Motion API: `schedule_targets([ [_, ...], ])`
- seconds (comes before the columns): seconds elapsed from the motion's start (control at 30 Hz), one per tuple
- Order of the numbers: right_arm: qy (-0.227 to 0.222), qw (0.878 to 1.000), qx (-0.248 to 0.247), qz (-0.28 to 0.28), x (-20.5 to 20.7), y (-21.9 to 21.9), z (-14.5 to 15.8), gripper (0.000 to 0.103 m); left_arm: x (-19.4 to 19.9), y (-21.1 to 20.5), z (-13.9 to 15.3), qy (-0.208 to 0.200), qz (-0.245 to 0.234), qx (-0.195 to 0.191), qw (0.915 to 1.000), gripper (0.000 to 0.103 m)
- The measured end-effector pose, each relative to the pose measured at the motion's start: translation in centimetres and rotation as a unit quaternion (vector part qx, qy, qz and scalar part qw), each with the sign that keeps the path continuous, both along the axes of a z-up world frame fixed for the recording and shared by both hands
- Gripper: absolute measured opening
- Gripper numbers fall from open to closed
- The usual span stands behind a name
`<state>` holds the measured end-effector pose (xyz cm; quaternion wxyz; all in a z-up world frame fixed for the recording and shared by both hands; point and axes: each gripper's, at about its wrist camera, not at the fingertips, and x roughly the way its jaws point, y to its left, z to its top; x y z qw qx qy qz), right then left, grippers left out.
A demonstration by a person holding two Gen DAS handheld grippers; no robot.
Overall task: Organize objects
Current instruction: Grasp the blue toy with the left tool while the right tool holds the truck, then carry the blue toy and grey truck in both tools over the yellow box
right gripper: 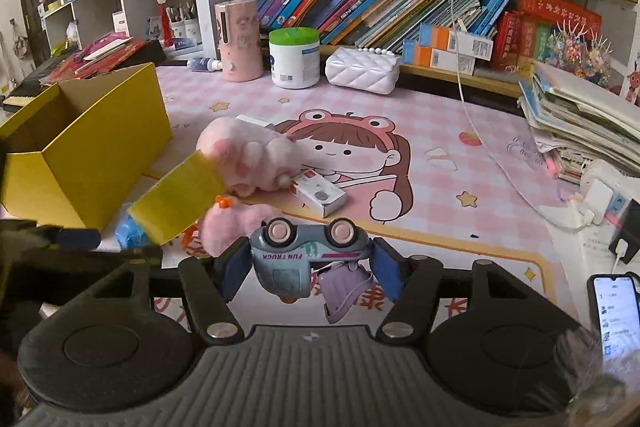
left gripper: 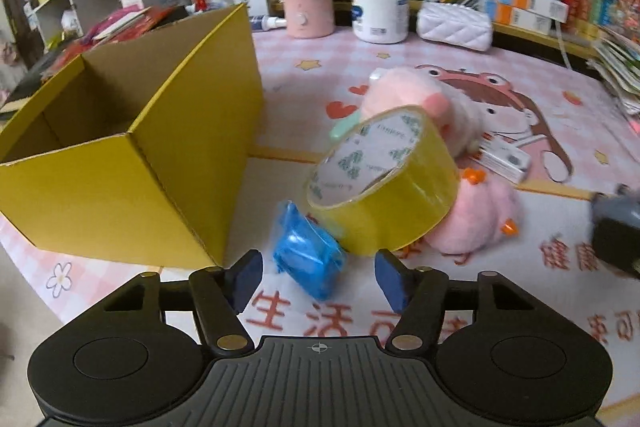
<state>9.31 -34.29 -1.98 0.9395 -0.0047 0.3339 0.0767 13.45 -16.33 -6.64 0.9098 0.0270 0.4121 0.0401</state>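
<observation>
An open yellow cardboard box (left gripper: 120, 163) (right gripper: 80, 155) stands at the left of the pink mat. My left gripper (left gripper: 319, 279) is open, and a blue wrapped packet (left gripper: 308, 259) lies between its fingers without the pads pressing it. Just beyond, a yellow tape roll (left gripper: 384, 183) (right gripper: 176, 199) tilts against two pink plush toys (left gripper: 476, 223) (right gripper: 248, 155). A small white box (right gripper: 320, 195) lies beside them. My right gripper (right gripper: 310, 267) is shut on a grey-blue toy truck (right gripper: 308, 251), upside down with pink wheels up, held above the mat; a purple part (right gripper: 344, 295) hangs from it.
At the back stand a pink dispenser (right gripper: 236, 39), a white tub with a green lid (right gripper: 294, 59) and a white quilted bag (right gripper: 362, 69) before shelves of books. A paper stack (right gripper: 580, 123), a white cable (right gripper: 492, 151) and a phone (right gripper: 616, 311) lie at the right.
</observation>
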Motion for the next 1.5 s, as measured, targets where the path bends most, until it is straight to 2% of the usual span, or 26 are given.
schedule_targets([
  [0.03, -0.001, 1.0, 0.0, 0.002, -0.1, -0.1, 0.0, 0.062, 0.3, 0.0, -0.3, 0.0, 0.003, 0.002, 1.0, 0.059],
  [0.13, 0.002, 1.0, -0.004, 0.011, 0.0, -0.1, -0.2, 0.062, 0.9, 0.1, -1.0, 0.007, 0.007, 0.009, 0.9999, 0.043],
  [0.27, 0.003, 1.0, -0.011, 0.023, 0.0, 0.4, -0.3, 0.062, 0.9, 0.1, -1.3, 0.001, 0.007, 0.019, 0.9998, 0.036],
  [0.5, 0.01, 0.999, -0.005, 0.035, 0.2, 1.3, -0.4, 0.062, -1.3, 1.2, 0.4, -0.019, -0.004, -0.015, 0.9997, 0.03],
  [0.53, 0.013, 0.999, -0.002, 0.037, 0.3, 1.6, -0.5, 0.062, -1.7, 1.5, 0.6, -0.018, -0.006, -0.024, 0.9995, 0.019],
  [0.63, 0.024, 0.999, 0.004, 0.043, 0.4, 2.4, -0.8, 0.062, -2.6, 2.3, 1.3, -0.013, -0.005, -0.045, 0.9989, 0.02],
  [0.97, 0.04, 0.996, 0.017, 0.081, -0.5, 5.5, -1.3, 0.062, -5.8, 5.4, 2.5, -0.019, 0.021, -0.072, 0.997, 0.019],
  [1.13, 0.03, 0.995, 0.006, 0.097, -1.7, 7.2, -0.7, 0.062, -6.6, 7.1, 3.3, -0.031, 0.022, -0.095, 0.9948, 0.019],
  [1.5, 0.015, 0.998, -0.003, 0.062, -4.9, 11.8, 0.9, 0.062, -9.5, 12.7, 4.2, -0.044, -0.015, -0.102, 0.9936, 0.019],
])
